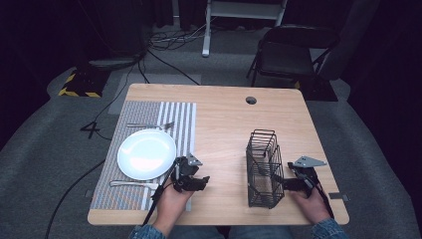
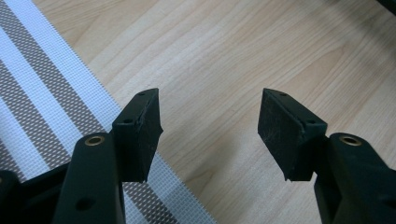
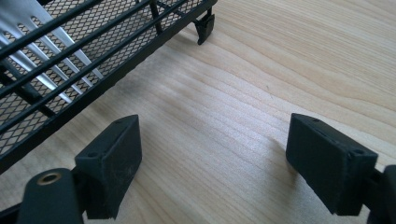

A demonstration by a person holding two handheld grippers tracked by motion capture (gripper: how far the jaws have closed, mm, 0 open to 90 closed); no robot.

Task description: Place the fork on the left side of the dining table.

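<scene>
- Evidently between steps: left gripper point(image 1: 203, 180) hovered spread and empty beside the striped woven placemat point(image 1: 175, 119).
- Right gripper point(image 3: 212, 163), likewise spread, faced the black wire-mesh cutlery basket point(image 1: 263, 169).
- Next, probably, silver cutlery lying inside point(image 3: 32, 42) needs grasping.

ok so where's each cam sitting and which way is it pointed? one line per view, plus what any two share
High view: fixed above the person's side, looking forward and down on the table; both forearms show, with the left gripper and right gripper.
Left gripper view: rides the left gripper, looking down at bare wood and the striped placemat edge; own open jaws show.
Right gripper view: rides the right gripper, looking at wood beside the wire basket; own open jaws show.
Shared: the basket and the placemat each also appear in the high view.
</scene>
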